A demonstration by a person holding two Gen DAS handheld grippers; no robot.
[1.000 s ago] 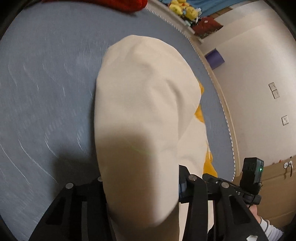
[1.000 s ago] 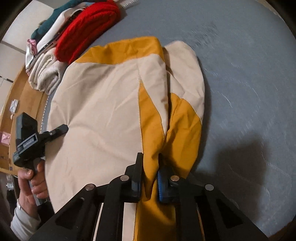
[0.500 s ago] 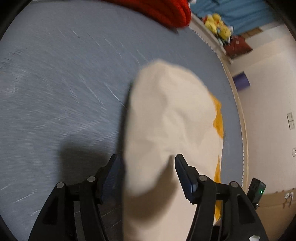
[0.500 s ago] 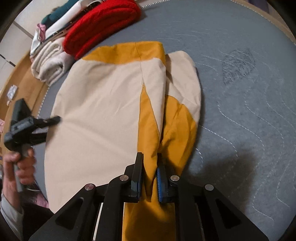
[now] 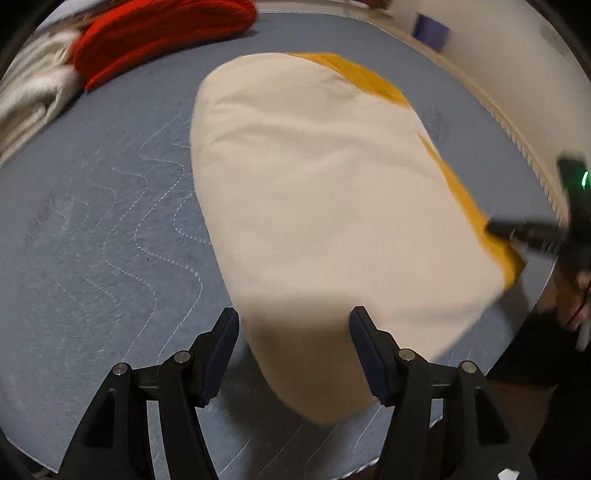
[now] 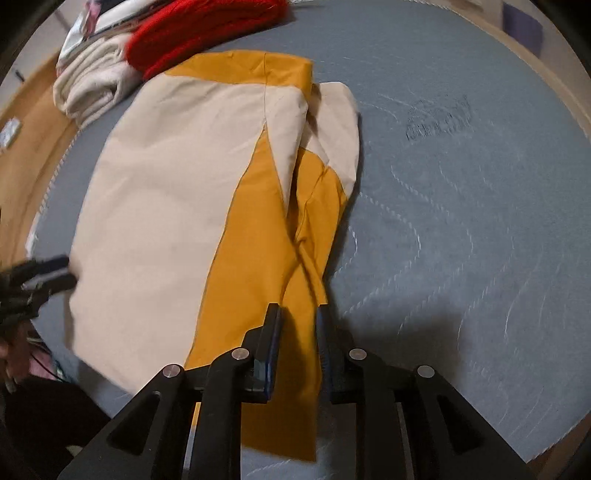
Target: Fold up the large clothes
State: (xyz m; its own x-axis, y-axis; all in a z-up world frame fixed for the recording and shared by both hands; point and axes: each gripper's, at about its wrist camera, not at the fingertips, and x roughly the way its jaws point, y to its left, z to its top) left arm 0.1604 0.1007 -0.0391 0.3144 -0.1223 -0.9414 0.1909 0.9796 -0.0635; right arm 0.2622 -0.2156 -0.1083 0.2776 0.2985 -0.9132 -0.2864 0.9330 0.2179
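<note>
A cream and mustard garment (image 5: 325,192) lies folded lengthwise on the grey quilted mattress (image 5: 92,229). My left gripper (image 5: 293,332) hangs over its near cream end with the jaws wide apart; the cloth passes between them untouched. In the right wrist view the same garment (image 6: 166,206) shows its mustard panel, and my right gripper (image 6: 298,332) stands over the near mustard end. Its jaws are opening, with a loose fold of mustard cloth between the pads. Each gripper shows blurred in the other's view: the right gripper (image 5: 517,230) and the left gripper (image 6: 48,273).
A red knitted garment (image 6: 207,33) and a folded cream pile (image 6: 92,88) lie at the mattress's far edge. A wooden floor (image 6: 33,147) borders the left side. A pale wall (image 5: 498,55) with a purple object (image 5: 430,27) runs along the far right. Bare mattress (image 6: 461,221) spreads right.
My left gripper has let go of the cream cloth, spread its jaws and swung back over the near end. The right jaws have parted a little around the mustard fold.
</note>
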